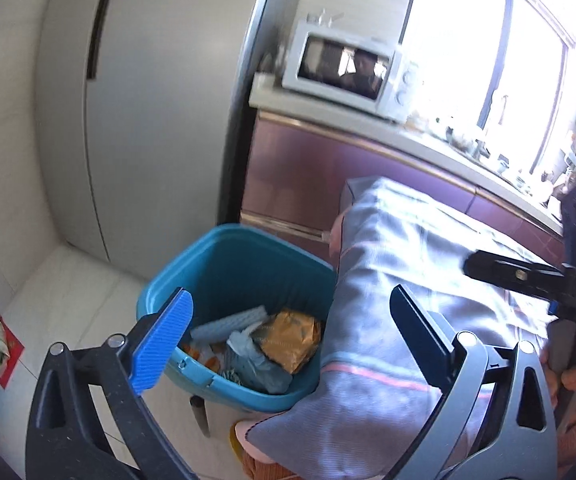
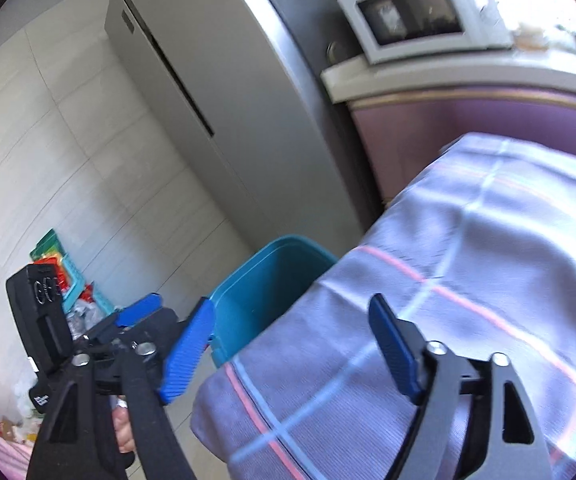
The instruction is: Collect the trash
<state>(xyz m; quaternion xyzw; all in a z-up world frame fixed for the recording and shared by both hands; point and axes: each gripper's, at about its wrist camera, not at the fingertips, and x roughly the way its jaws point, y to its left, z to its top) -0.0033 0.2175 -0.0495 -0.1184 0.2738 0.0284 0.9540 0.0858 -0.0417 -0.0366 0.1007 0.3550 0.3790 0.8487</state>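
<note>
Trash (image 1: 283,344), a gold wrapper, white foam and crumpled paper, lies in the teal bin (image 1: 243,248) on the floor beside the cloth-covered desk (image 1: 416,248). My left gripper (image 1: 288,332) hovers above the bin, fingers wide, nothing between them. My right gripper (image 2: 292,348) hangs over the desk edge, fingers wide and empty. Refrigerator (image 1: 159,112) behind; microwave (image 1: 348,68) on the counter.

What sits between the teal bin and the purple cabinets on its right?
A table draped in a grey-lilac checked cloth stands there, its edge hanging over the teal bin rim and hiding the purple cabinets lower part. The left wrist view shows it best.
</note>
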